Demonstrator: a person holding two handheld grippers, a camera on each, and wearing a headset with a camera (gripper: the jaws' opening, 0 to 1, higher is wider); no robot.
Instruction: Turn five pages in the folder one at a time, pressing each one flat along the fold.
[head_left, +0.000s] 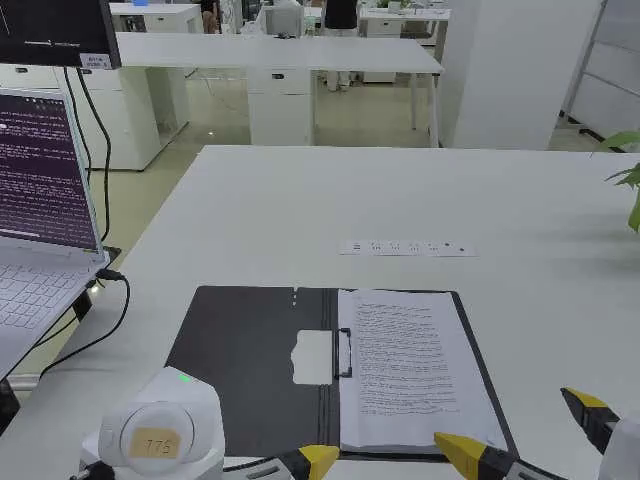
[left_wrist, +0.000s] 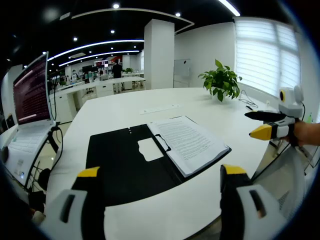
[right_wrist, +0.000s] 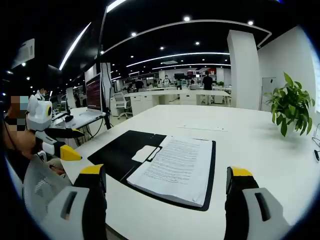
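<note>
1. The white workbench lies open and bare beyond both grippers. A laptop sits out past your left gripper.
2. The folder lies open just ahead of both grippers, with its near edge close to the bench edge.
3. The pages are stacked ahead of your right gripper. None looks turned, so likely all five are left.
4. Both grippers hang spread wide, holding nothing.

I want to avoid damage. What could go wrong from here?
The pages lie in a flat stack, so the open right gripper may pick up several sheets at once. The clip seems to hold them at the fold; a hard pull could tear a sheet. The folder lies unheld near the table edge and may slide.
</note>
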